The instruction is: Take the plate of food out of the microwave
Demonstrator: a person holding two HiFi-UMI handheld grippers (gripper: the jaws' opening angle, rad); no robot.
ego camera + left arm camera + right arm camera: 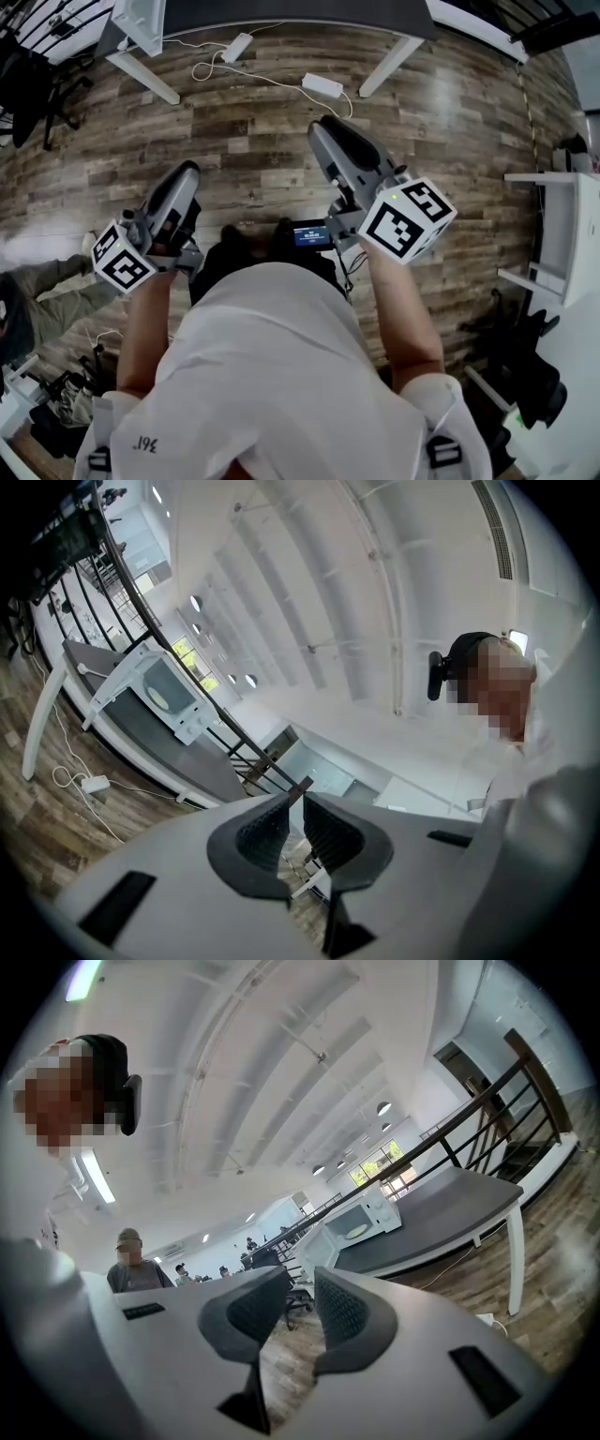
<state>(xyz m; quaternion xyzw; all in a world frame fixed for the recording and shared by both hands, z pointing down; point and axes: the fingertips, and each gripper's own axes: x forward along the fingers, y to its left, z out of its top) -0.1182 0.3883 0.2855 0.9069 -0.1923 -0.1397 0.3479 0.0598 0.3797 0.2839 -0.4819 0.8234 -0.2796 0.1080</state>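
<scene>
Left gripper (298,803): I see its jaws spread by a slim gap with nothing between them. In the head view it sits lower left, and I cannot separate the two jaws there.
Right gripper (300,1279): the jaws stand a bit wider apart and hold nothing. Only wood floor (291,1363) shows through the gap.
Microwave (361,1222): white, on the dark grey table (450,1206), well apart from both grippers. It sits centre right in the right gripper view and upper left in the left gripper view. The head view cuts it off at the top edge.
Plate (357,1231): a pale oval inside the microwave cavity.
Hard to make out: the food on the plate is too small for me to tell, and so is the microwave door's position.
</scene>
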